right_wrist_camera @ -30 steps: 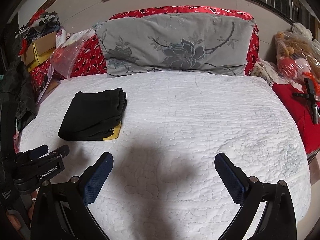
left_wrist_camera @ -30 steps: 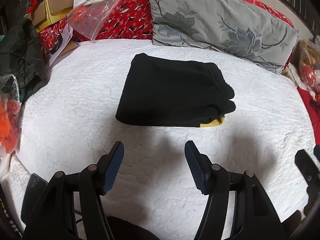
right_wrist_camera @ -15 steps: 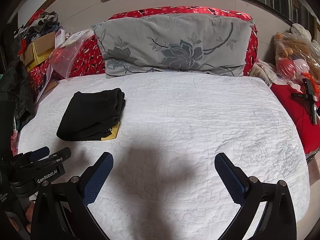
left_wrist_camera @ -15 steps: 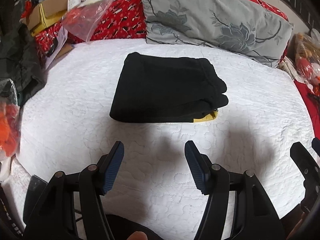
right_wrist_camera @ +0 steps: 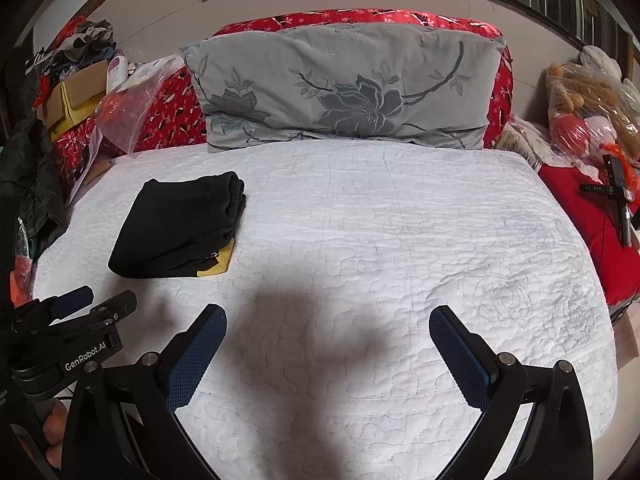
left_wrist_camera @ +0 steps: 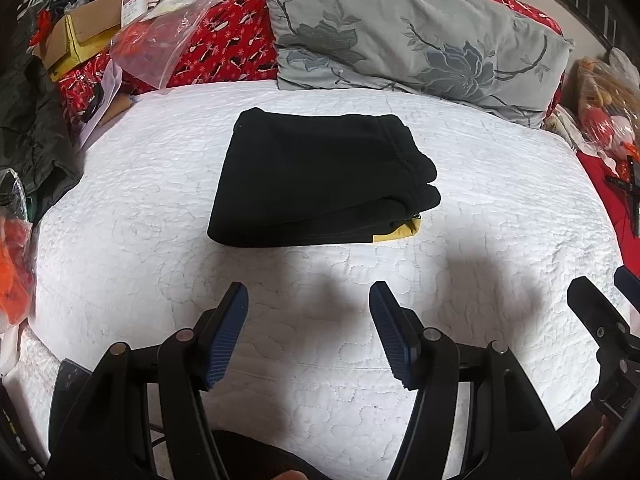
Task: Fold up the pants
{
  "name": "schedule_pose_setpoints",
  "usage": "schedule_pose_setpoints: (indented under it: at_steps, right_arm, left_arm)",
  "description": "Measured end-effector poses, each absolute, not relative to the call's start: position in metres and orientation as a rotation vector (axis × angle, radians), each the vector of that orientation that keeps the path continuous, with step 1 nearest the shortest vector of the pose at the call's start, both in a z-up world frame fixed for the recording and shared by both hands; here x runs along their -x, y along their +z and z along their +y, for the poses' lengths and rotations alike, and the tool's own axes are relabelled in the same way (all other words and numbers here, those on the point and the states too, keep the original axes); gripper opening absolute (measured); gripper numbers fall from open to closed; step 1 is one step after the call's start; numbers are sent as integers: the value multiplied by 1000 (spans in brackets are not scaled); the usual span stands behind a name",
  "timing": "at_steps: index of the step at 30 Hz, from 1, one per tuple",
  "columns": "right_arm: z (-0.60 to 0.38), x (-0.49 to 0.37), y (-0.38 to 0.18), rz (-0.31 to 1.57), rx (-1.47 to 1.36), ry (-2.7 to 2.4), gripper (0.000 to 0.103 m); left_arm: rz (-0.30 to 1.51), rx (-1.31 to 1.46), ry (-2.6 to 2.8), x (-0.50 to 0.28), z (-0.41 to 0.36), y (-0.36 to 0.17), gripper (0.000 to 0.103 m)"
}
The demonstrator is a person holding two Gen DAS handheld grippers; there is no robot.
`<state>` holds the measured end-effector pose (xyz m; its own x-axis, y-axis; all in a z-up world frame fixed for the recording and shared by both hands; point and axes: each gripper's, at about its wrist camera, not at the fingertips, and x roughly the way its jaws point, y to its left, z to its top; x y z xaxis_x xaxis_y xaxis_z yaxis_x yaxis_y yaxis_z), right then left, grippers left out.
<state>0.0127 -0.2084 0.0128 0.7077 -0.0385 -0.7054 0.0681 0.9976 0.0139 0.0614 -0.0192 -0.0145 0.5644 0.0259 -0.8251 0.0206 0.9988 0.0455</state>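
The black pants (left_wrist_camera: pixel 320 180) lie folded into a compact rectangle on the white quilted bed (left_wrist_camera: pixel 500 208), with a yellow patch (left_wrist_camera: pixel 400 230) showing at the near right corner. They also show in the right wrist view (right_wrist_camera: pixel 180 228) at the left. My left gripper (left_wrist_camera: pixel 308 304) is open and empty, held back from the pants above the bed's near part. My right gripper (right_wrist_camera: pixel 328 320) is open wide and empty over the bed's middle front. The left gripper also shows in the right wrist view (right_wrist_camera: pixel 92 300) at the lower left.
A grey flowered pillow (right_wrist_camera: pixel 344 92) leans on a red headboard (right_wrist_camera: pixel 400 20). Boxes, a plastic bag (left_wrist_camera: pixel 160 44) and dark clothes (left_wrist_camera: pixel 32 140) crowd the left side. Bagged toys (right_wrist_camera: pixel 588 116) and a red cover with black tools lie at the right.
Both grippers have drawn back slightly from the bed, so the folded pants sit a little further off and higher in the left view. The pants have not moved; both grippers stay open.
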Motion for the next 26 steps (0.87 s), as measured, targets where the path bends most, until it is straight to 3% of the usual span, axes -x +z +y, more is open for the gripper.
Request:
schedule_pose_setpoints:
  at_steps: [26]
  right_arm:
    - [-216,-14,6,814,-63,-82,102]
  left_arm:
    - [936,-47,-3,-62,-22,2,62]
